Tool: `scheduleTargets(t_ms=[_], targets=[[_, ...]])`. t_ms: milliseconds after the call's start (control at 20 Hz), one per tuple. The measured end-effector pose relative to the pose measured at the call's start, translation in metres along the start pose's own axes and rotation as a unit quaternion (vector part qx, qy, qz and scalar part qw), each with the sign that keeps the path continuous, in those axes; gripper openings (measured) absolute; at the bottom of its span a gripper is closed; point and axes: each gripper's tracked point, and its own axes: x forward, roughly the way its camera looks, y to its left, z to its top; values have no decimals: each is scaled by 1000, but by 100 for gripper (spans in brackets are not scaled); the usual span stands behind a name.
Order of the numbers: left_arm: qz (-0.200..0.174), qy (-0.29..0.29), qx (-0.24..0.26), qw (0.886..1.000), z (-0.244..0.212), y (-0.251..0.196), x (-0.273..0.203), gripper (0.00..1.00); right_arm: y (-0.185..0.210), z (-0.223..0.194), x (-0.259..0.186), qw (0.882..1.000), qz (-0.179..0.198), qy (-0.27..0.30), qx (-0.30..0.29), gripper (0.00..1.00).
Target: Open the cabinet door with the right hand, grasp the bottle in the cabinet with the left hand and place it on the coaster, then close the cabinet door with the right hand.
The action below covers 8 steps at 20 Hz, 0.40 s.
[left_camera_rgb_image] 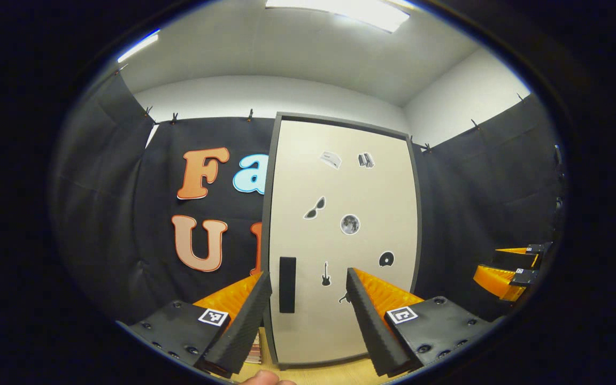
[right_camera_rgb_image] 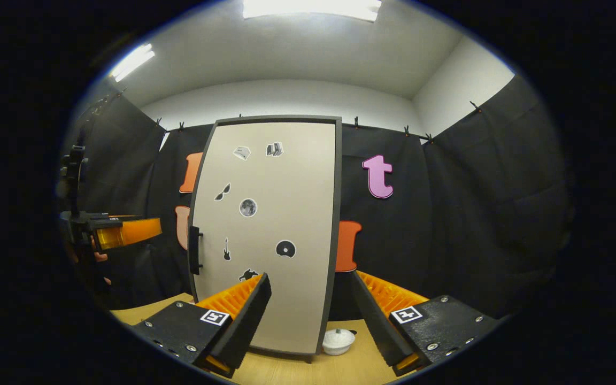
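Door shut (handle untouched), L gripper & R gripper agape, empty; all steps pending.

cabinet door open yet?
No: in the right gripper view the cabinet door sits flush in its dark frame, with its handle untouched and the right gripper open, short of it.
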Motion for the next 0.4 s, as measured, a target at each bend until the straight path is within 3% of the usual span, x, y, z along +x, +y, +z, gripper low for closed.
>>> scheduleTargets(t_ms=[400], targets=[[14, -27, 10, 999, 32, 32, -6, 92, 27, 20, 5, 1000, 23, -19, -8, 94]])
